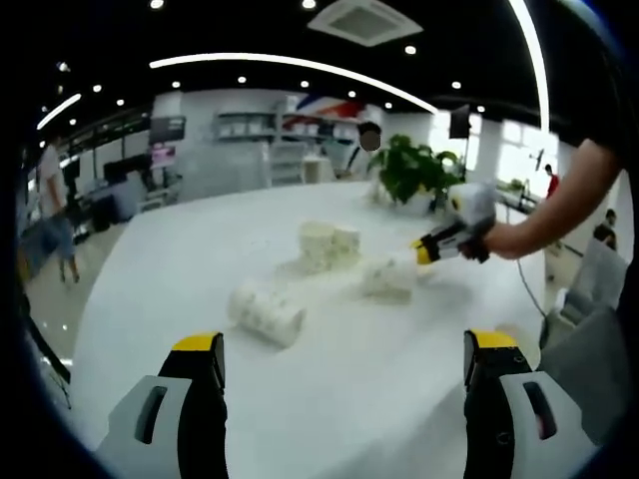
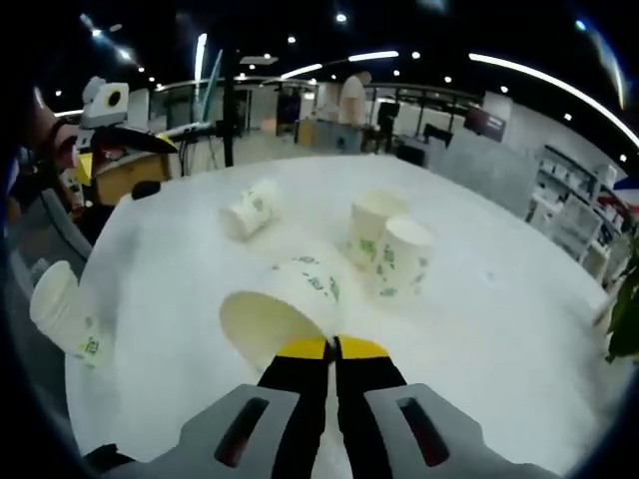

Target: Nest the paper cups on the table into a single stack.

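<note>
My right gripper (image 2: 334,348) has its jaws pressed together at the rim of a tipped paper cup (image 2: 288,304), its open mouth facing me; whether the wall is truly pinched between the tips I cannot tell, the tips hide that spot. The cup's inside looks bare. Just beyond it two cups stand mouth-down side by side, the nearer one (image 2: 400,257) touching the farther one (image 2: 372,224). Another cup (image 2: 250,209) lies on its side further off to the left on the white table (image 2: 499,329). One more cup (image 2: 68,311) hangs at the table's near-left edge, partly cut off, and I cannot make out what holds it.

In the left gripper view my left gripper (image 1: 342,351) is spread wide with nothing between the jaws. The blur washes the cups out: a lying one (image 1: 268,312) close in, an upright cluster (image 1: 327,243) behind, and the tipped cup at my right gripper's tips across the table. A potted plant (image 1: 417,172) stands at the far edge, and a person (image 1: 55,210) stands at left.
</note>
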